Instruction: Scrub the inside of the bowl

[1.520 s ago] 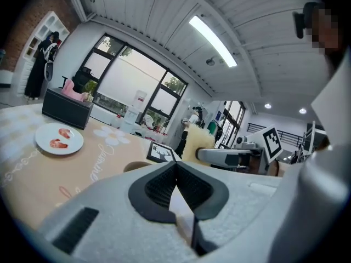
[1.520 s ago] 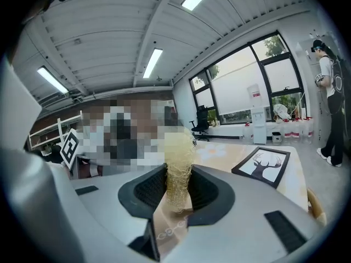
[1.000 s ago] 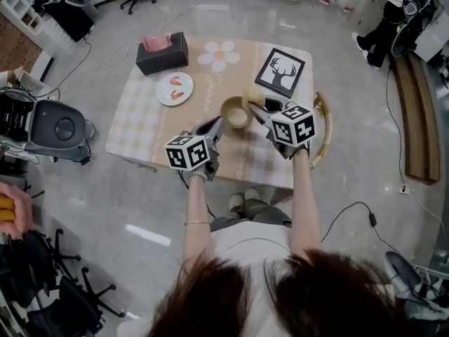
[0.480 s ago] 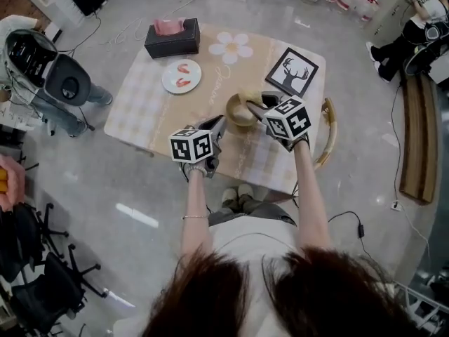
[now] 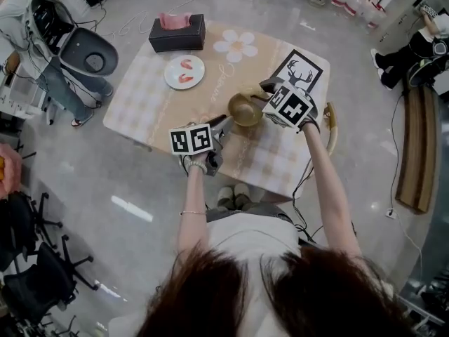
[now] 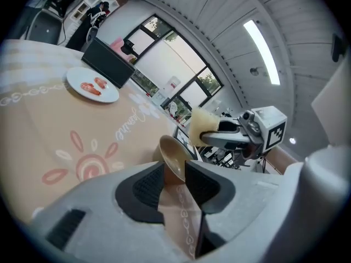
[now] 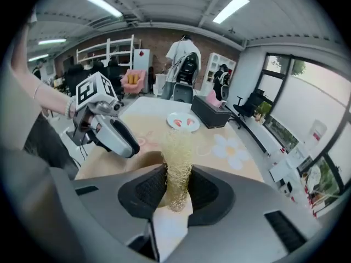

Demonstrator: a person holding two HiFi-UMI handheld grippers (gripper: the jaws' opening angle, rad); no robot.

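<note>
Near the person's side of the counter [image 5: 140, 104], toward its right half, the tan bowl [image 5: 245, 109] sits between the two grippers, well apart from the plate [image 5: 184, 71] and the tissue box [image 5: 177, 32] at the far left. The left claw [image 6: 174, 171] reaches in from the near side with the bowl's closest rim between its pads. Its jaws are opening, so the pads appear to be coming off the wall rather than clamping it. That position looks chosen to steady the bowl from the side opposite the scrubbing tool, so the bowl would not slide across the smooth printed cloth. The right claw [image 7: 177, 174] is pinched tight on a pale yellow mesh scrubber [image 7: 178, 147], gripped low so that most of the fibrous pad sticks out beyond the fingertips. This leaves a soft working end free to reach the curved inner wall without the hard jaws touching it. In the left gripper view the scrubber hangs just above and beyond the far rim, apart from the bowl, angled down toward the opening. I judge the scrubbing contact has not begun here. With the left jaws spreading, the bowl may be unsupported when the pad presses in, so it could skid or tip unless the rim is gripped again.
</note>
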